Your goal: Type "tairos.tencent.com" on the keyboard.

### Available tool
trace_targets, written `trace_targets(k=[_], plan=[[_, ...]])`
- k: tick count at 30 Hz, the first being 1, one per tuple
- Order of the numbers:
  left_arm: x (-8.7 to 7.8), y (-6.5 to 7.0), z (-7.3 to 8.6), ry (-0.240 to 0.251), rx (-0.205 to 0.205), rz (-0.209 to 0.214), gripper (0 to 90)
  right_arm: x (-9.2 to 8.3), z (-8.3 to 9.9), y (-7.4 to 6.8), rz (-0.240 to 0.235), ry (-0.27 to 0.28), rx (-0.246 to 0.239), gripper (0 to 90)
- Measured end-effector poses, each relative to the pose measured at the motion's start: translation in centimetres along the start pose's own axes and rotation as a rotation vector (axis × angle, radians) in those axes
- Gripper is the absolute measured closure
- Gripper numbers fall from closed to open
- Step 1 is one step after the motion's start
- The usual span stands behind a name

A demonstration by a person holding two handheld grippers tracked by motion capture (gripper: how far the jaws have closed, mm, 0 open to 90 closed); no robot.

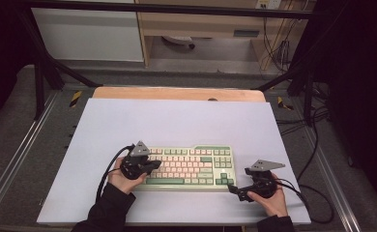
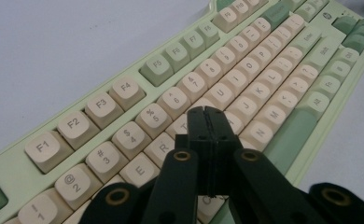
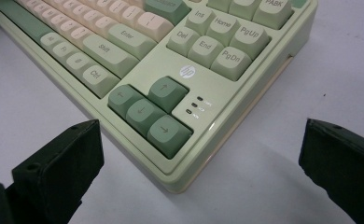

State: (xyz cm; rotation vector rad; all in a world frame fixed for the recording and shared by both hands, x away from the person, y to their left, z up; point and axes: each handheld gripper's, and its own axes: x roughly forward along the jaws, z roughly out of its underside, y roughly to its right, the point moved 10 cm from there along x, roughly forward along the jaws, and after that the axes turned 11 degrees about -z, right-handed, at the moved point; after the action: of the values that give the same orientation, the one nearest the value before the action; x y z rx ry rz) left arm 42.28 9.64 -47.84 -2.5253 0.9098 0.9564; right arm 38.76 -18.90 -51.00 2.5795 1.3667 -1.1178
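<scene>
Your left gripper (image 1: 150, 166) is over the left part of the keyboard (image 1: 189, 166), and its two black jaws are pressed together with nothing between them. In the left gripper view the closed tips (image 2: 207, 116) stand just above the letter keys, near the T key and below the 5 and 6 keys; if they touch a key or only hover, you cannot tell from the pictures. The row of F keys runs on the far side of the tips, and the green space bar (image 2: 290, 135) lies to their right.

Your right gripper (image 1: 235, 189) is at the near right corner of the keyboard, low over the white mat (image 1: 177, 121). Its jaws stand wide apart and hold nothing. In the right gripper view the corner of the keyboard comes in between the two jaws, with the four green arrow keys (image 3: 147, 109) just ahead of the gripper (image 3: 201, 158). The jaws do not touch the keyboard; the left one is just beside its front edge, the right one is well apart from it.

The keyboard lies flat on the mat, between your two hands
</scene>
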Motion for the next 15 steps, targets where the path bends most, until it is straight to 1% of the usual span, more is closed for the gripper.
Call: trace_targets(k=[2,7,11,15], plan=[[0.4,0.0,-0.1,-0.003,0.003,-0.003,89.7,0.0,0.0,0.0,-0.001,0.001,-0.003,0.4],[1.2,-0.2,-0.2,-0.002,0.005,-0.027,89.7,0.0,0.0,0.0,0.000,0.004,-0.002,0.4],[1.5,-0.3,-0.1,-0.009,0.013,-0.036,89.7,0.0,0.0,0.0,-0.001,0.002,-0.002,0.4],[1.6,-0.4,0.0,-0.001,0.019,-0.041,89.7,-0.1,0.0,0.0,0.002,0.005,-0.003,0.4]])
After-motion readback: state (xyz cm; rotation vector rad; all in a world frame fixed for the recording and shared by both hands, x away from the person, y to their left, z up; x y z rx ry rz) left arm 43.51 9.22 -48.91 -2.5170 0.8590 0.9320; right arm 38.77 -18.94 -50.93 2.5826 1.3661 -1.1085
